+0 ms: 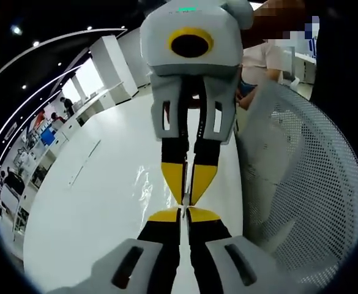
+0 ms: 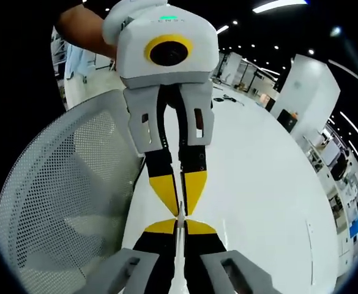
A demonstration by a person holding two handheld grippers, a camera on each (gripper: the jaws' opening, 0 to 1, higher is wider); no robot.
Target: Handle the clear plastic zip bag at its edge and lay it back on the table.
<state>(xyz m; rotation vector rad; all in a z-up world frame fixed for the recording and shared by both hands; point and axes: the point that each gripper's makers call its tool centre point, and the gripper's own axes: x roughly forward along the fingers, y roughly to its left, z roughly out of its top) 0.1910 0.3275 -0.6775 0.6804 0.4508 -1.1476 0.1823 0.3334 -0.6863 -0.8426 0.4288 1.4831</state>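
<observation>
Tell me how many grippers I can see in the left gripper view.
2. The left gripper rises from the bottom; the right gripper reaches down from the top. Their yellow tips meet nose to nose over the clear plastic zip bag.

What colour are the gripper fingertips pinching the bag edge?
Yellow, on black fingers; clearest in the left gripper view, where both grippers meet tip to tip on the clear zip bag.

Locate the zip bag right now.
In the left gripper view the zip bag lies on the white table, its edge pinched where the left gripper and right gripper meet, beside the mesh chair.
</observation>
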